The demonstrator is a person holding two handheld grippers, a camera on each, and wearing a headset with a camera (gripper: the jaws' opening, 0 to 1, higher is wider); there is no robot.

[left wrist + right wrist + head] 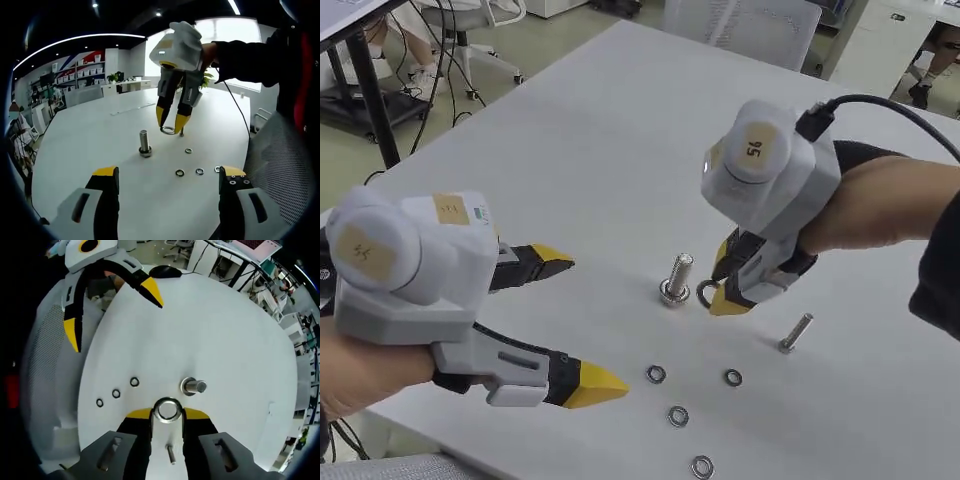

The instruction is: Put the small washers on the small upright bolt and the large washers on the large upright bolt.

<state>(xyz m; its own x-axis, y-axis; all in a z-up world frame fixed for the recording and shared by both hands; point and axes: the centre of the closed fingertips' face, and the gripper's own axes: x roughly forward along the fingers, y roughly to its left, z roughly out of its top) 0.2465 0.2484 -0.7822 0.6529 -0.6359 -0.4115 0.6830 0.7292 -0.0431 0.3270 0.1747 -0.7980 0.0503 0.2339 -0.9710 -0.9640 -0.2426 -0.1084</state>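
The large upright bolt stands mid-table. My right gripper is shut on a large washer, held just right of that bolt and above the table. The small bolt stands to the right, beneath the right gripper. Several small washers lie loose on the table toward me. My left gripper hovers open at the left with nothing between its fingers; it also shows as the left gripper in the right gripper view.
The white table stretches far beyond the bolts. Its near edge runs just below the loose washers. Office chairs and desks stand on the floor past the far-left edge.
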